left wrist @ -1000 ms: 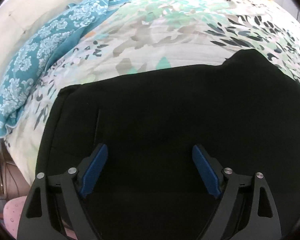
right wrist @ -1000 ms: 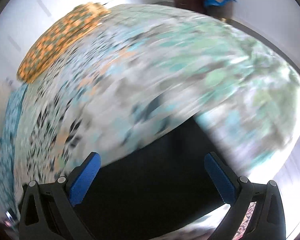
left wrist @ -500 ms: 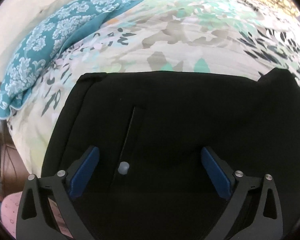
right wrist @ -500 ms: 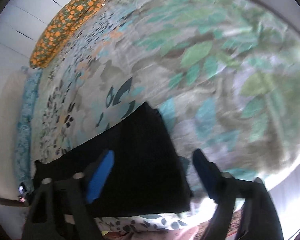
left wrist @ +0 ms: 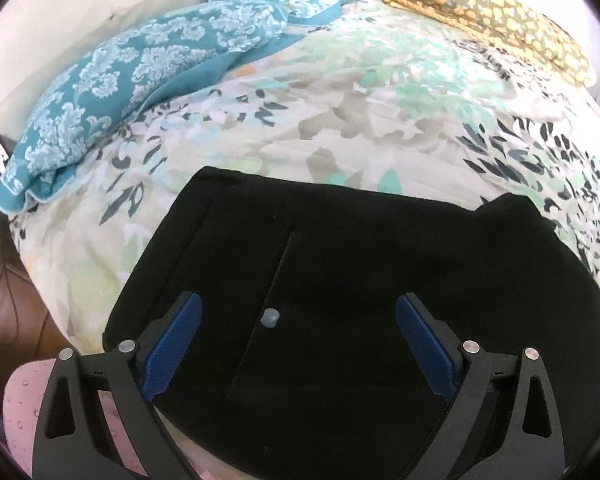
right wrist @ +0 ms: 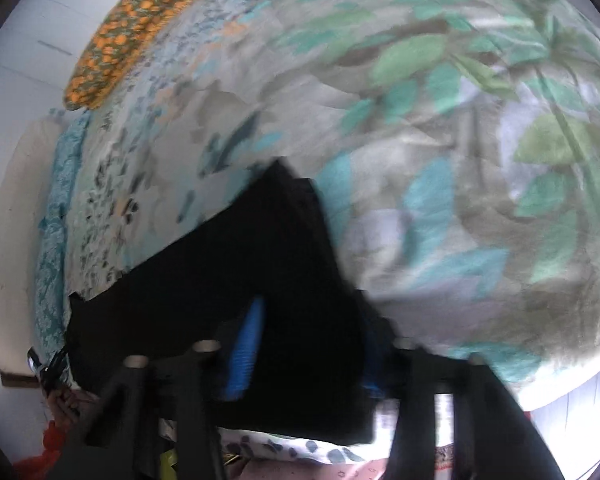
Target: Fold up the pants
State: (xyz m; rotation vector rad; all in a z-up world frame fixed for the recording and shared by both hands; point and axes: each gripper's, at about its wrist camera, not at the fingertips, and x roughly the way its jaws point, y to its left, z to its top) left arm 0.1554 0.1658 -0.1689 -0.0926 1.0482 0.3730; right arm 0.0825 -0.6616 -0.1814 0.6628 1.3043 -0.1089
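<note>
Black fabric pants (left wrist: 360, 280) lie folded crosswise on the floral bed (left wrist: 340, 112) beneath the spread left tool (left wrist: 296, 336); the right tool (right wrist: 312, 344), blurred, straddles their end, also spread.

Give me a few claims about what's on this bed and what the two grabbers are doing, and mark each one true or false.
1. The pants are black. True.
2. The left gripper is clamped on the pants. False: its jaws stand wide apart above the cloth, holding nothing.
3. A teal patterned pillow lies at the far left of the bed. True.
4. The pants hang off the bed onto the floor. False: they lie flat on the floral bedspread.
5. An orange-spotted cloth lies at the far edge of the bed. True.
6. The right gripper is far from the pants. False: it is right at their edge.
</note>
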